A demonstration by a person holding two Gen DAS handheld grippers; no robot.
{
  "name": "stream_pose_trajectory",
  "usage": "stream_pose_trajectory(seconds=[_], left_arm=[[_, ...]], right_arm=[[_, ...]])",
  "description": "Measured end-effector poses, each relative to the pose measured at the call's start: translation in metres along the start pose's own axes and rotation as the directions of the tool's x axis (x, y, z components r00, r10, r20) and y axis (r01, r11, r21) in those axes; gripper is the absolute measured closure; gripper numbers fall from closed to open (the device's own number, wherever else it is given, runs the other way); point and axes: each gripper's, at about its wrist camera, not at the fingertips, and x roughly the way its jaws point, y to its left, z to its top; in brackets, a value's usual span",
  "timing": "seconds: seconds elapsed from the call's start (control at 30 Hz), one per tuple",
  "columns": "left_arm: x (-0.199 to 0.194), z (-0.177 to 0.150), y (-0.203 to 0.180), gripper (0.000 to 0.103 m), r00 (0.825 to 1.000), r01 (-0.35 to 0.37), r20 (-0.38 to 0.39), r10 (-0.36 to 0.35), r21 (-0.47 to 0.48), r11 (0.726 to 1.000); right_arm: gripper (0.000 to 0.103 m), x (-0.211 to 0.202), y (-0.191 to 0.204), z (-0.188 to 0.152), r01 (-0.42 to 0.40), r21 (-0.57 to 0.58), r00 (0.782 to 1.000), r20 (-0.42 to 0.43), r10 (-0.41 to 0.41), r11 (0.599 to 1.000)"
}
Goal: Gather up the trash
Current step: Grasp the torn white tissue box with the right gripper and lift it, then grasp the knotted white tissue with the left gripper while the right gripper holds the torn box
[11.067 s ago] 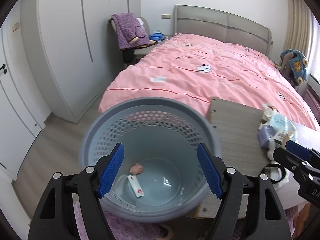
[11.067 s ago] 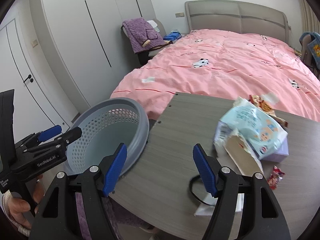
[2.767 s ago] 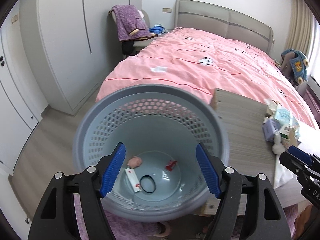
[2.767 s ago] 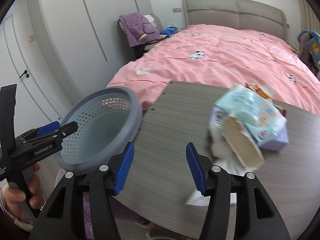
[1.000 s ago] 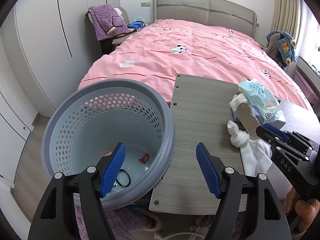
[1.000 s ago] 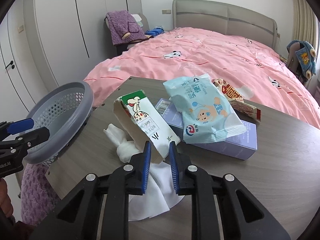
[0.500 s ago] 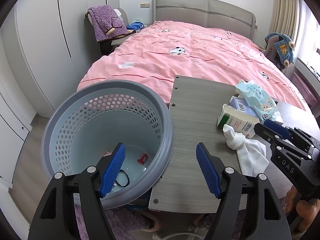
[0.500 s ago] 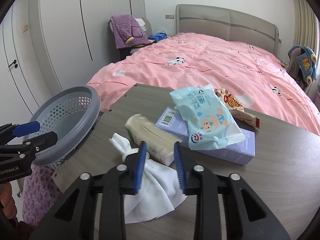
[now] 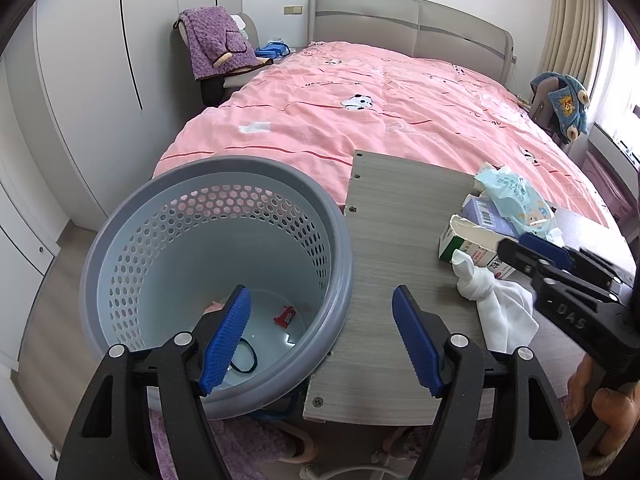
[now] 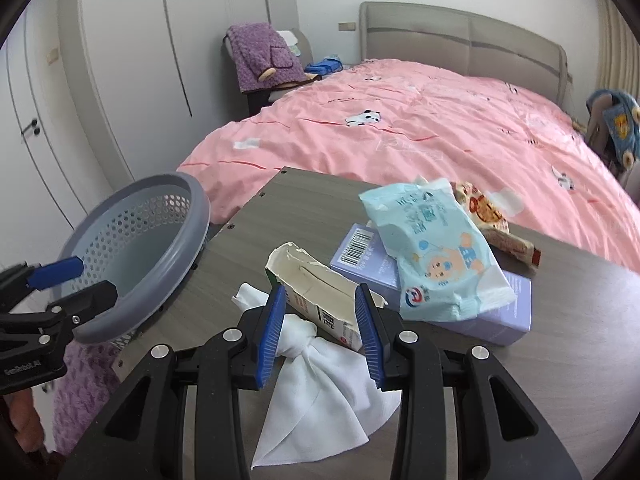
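A torn milk carton (image 10: 316,292) lies on its side on the grey wooden table (image 10: 288,208); it also shows in the left wrist view (image 9: 468,244). A knotted white tissue (image 10: 324,364) lies just in front of it. My right gripper (image 10: 320,332) is open, its blue pads on either side of the carton's near end. My left gripper (image 9: 320,340) is open and empty above the rim of the grey perforated bin (image 9: 192,208), which stands against the table's left edge. Small scraps and a black hair tie (image 9: 244,356) lie in the bin.
A blue wet-wipe pack (image 10: 428,248) rests on a purple box (image 10: 504,320), with a snack wrapper (image 10: 492,220) behind. A pink bed (image 9: 380,104) lies beyond the table. White wardrobes stand at left, and a chair with a purple blanket (image 9: 216,40) stands at the back.
The carton, held upright a second ago, now lies on the table. My right gripper's jaws have widened around it. My left gripper stays over the bin.
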Motion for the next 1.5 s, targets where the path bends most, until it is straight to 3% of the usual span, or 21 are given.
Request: stream_pose_trajectory(seconds=[0.13,0.23,0.4,0.6,0.83,1.2,1.5], left_arm=[[0.004,0.0,0.002,0.033,1.0,0.004,-0.004,-0.004,-0.005,1.0],[0.007,0.0,0.002,0.033,1.0,0.001,-0.004,-0.001,-0.002,1.0],[0.008,-0.001,0.007,0.033,1.0,0.007,0.009,-0.007,-0.001,1.0],[0.008,0.001,0.02,0.033,0.999,0.0,0.036,0.0,0.0,1.0],[0.012,0.004,0.042,0.033,0.999,0.004,0.047,-0.003,-0.014,1.0],[0.02,0.007,0.063,0.033,0.999,0.009,0.043,-0.007,-0.051,0.999],[0.022,0.007,0.064,0.033,0.999,0.016,0.041,-0.013,-0.054,0.998]], right_arm=[[0.064,-0.003,-0.012,-0.011,0.03,0.084,1.0,-0.012,-0.029,0.996],[0.055,-0.007,-0.012,-0.016,0.033,0.143,0.999,0.005,-0.034,0.989],[0.03,-0.011,-0.003,-0.017,0.046,0.184,0.998,0.033,-0.053,0.982],[0.012,-0.003,0.01,-0.01,0.089,0.229,0.995,0.027,-0.098,0.969],[0.009,0.016,0.025,0.003,0.157,0.298,0.987,-0.007,-0.162,0.941],[0.009,0.05,0.029,0.013,0.295,0.345,0.956,-0.099,-0.278,0.891],[0.009,0.064,0.025,0.013,0.321,0.332,0.947,-0.134,-0.293,0.887]])
